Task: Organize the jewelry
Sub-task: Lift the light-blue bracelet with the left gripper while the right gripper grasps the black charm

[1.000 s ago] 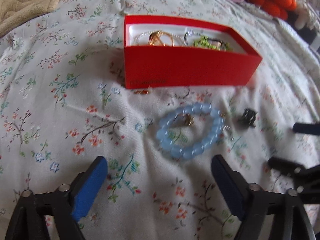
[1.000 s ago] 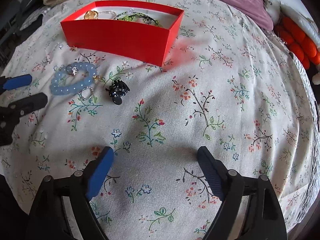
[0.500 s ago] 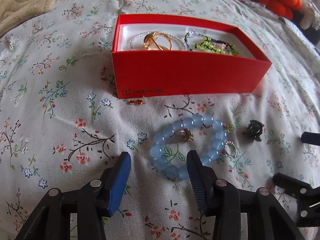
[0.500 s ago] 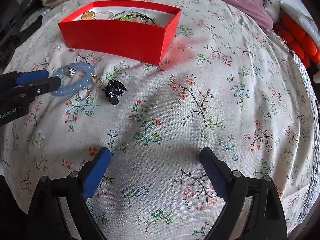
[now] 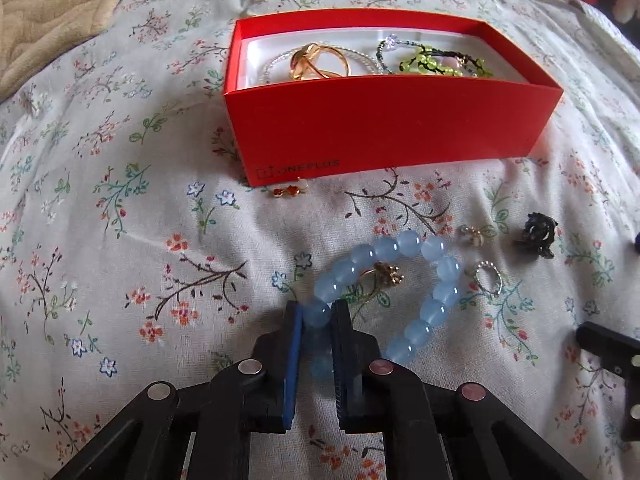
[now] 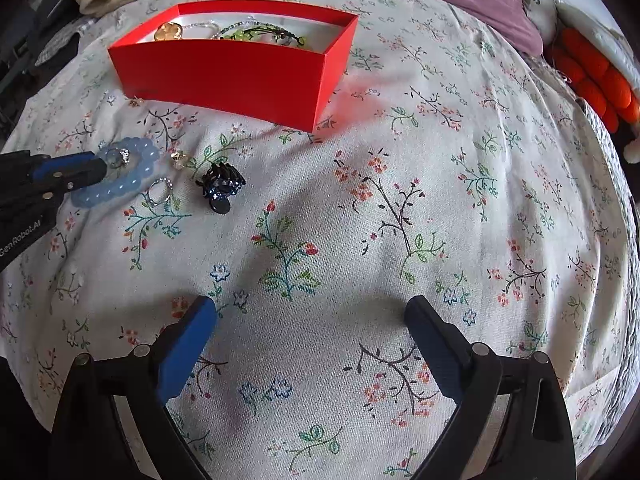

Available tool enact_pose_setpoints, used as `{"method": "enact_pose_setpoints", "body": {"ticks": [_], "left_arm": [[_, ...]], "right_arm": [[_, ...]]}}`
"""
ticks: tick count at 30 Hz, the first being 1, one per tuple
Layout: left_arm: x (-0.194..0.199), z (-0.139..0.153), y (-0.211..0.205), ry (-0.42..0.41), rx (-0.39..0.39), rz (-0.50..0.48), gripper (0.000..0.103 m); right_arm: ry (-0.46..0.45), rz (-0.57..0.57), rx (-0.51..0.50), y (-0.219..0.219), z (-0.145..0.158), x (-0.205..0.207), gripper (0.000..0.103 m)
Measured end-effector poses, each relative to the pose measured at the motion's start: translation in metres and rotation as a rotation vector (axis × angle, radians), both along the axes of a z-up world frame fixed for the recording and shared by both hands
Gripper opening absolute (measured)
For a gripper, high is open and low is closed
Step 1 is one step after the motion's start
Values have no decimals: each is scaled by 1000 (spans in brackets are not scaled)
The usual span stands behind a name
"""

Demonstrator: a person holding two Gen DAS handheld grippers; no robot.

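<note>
Left wrist view: left gripper (image 5: 316, 314) clamped on blue bead bracelet (image 5: 400, 280), red box (image 5: 384, 128) straight ahead beyond it; right gripper (image 6: 312, 320) opening, empty, farther off.

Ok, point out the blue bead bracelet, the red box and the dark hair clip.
blue bead bracelet (image 5: 408, 243): left wrist view, a far bead.
red box (image 5: 384, 128): left wrist view, near wall.
dark hair clip (image 6: 221, 182): right wrist view, its middle.
</note>
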State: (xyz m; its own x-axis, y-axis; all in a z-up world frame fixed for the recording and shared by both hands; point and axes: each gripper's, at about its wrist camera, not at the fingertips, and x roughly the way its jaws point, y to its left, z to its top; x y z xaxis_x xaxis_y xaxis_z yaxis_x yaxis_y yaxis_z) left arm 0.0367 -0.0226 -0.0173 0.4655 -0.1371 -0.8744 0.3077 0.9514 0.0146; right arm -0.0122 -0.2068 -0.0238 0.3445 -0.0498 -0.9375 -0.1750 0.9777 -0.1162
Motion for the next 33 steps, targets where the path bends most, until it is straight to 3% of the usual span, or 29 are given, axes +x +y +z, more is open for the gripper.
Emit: {"method": "enact_pose_setpoints", "body": {"ticks": [6, 19, 29, 33], "left_arm": [[-4, 9, 11, 6, -56, 22, 8], [-22, 54, 51, -62, -168, 54, 8], [-31, 73, 62, -73, -213, 49, 8], [-32, 75, 63, -70, -221, 54, 8]], "right_arm": [[0, -6, -8, 3, -1, 3, 97], [-19, -9, -26, 11, 1, 13, 97], [-45, 13, -46, 28, 2, 25, 97], [-55, 26, -56, 35, 3, 27, 92]]}}
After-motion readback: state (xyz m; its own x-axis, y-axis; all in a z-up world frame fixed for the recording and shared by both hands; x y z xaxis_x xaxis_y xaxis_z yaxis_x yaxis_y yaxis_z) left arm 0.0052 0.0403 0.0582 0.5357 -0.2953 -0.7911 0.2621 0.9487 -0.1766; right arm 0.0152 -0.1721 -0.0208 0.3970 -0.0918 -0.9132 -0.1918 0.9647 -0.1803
